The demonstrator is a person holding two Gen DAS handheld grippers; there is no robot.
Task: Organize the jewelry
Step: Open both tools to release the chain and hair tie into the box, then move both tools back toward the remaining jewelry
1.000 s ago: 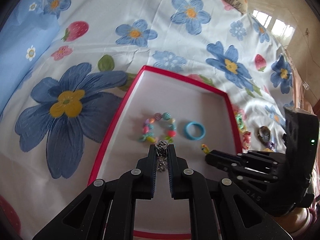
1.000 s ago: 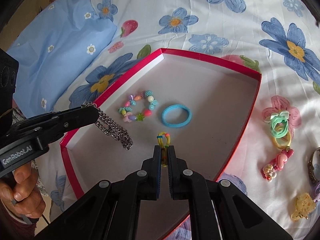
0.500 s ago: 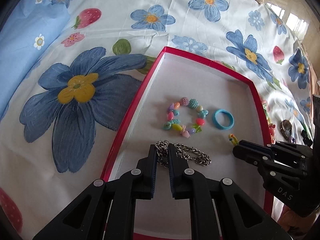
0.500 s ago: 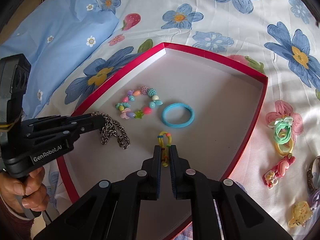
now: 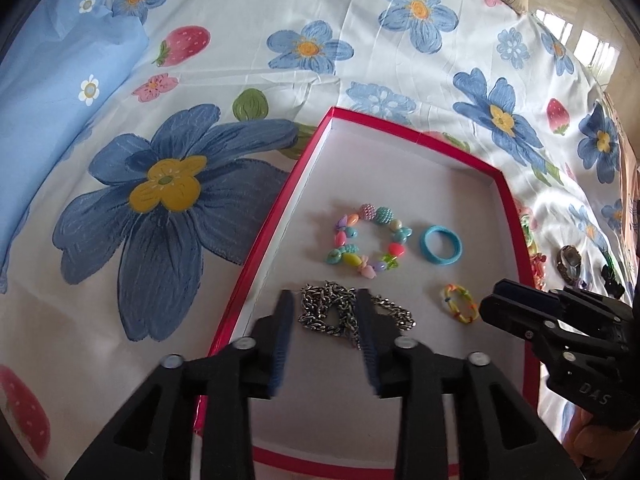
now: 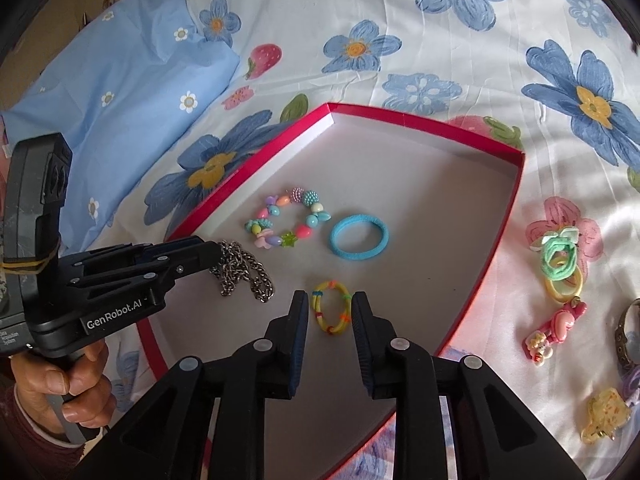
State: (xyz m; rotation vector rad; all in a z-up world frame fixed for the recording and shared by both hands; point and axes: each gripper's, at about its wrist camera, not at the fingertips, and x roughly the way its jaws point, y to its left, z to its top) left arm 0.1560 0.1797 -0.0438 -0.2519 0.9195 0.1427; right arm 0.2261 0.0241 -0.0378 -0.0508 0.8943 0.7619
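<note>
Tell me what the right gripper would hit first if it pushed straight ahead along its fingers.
Probably the small yellow loop band, lying on the box floor between the open fingers of the right gripper. Past it, likely the blue hair tie, though depth is hard to judge.

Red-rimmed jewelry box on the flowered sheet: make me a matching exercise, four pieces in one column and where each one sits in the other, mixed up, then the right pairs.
Column one
1. silver metal chain
2. plain blue hair band
3. yellow multicoloured elastic loop
4. pink figure hair clip

Column two
A. between the right gripper's open jaws
B. outside the red-rimmed box, on the sheet
C. between the left gripper's open jaws
D. beside the pastel bead bracelet

Pairs: 1-C, 2-D, 3-A, 4-B
</note>
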